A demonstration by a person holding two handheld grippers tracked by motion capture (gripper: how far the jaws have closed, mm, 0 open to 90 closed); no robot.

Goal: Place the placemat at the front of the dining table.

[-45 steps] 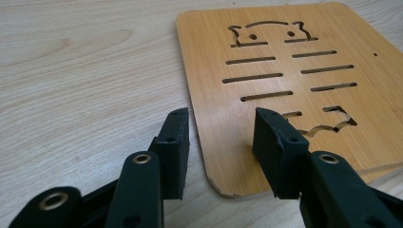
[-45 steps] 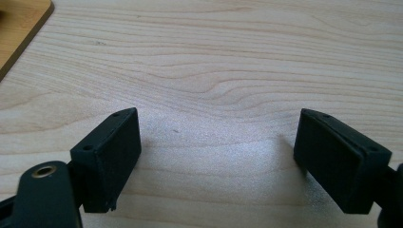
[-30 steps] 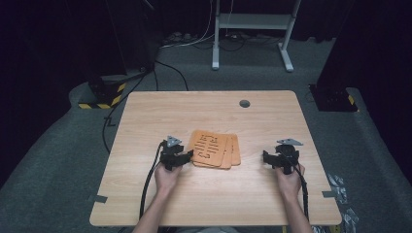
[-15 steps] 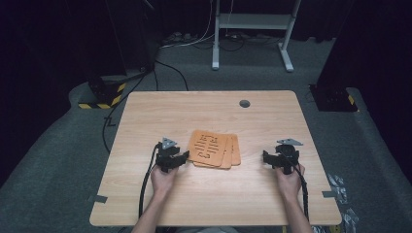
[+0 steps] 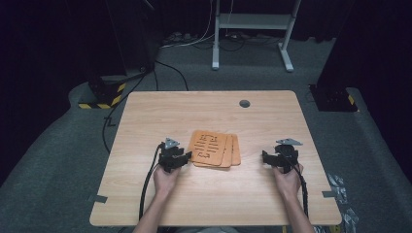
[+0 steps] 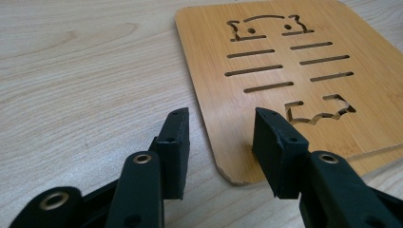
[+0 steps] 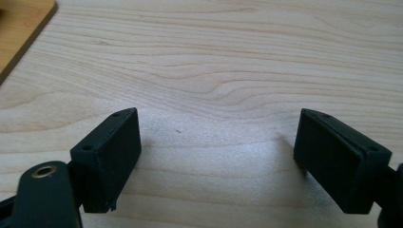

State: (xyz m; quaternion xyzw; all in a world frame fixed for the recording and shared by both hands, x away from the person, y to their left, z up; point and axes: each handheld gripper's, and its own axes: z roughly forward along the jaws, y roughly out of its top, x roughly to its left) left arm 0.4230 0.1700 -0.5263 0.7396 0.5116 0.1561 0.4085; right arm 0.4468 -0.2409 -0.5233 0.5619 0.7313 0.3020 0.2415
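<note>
Bamboo trivets (image 5: 213, 148), stacked, corner between left hand-held gripper's (image 5: 180, 159) parted jaws, right hand-held gripper (image 5: 268, 158) wide

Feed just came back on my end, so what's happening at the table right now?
A person holds a gripper in each hand over a wooden table. The left gripper, jaws open, straddles the near corner of the top bamboo trivet in a small stack, not yet clamped. The right gripper hangs open over bare wood to the stack's right, holding nothing.

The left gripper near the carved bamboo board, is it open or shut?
Open. The left gripper shows a clear gap between its black jaws, which straddle the corner of the carved bamboo board.
</note>
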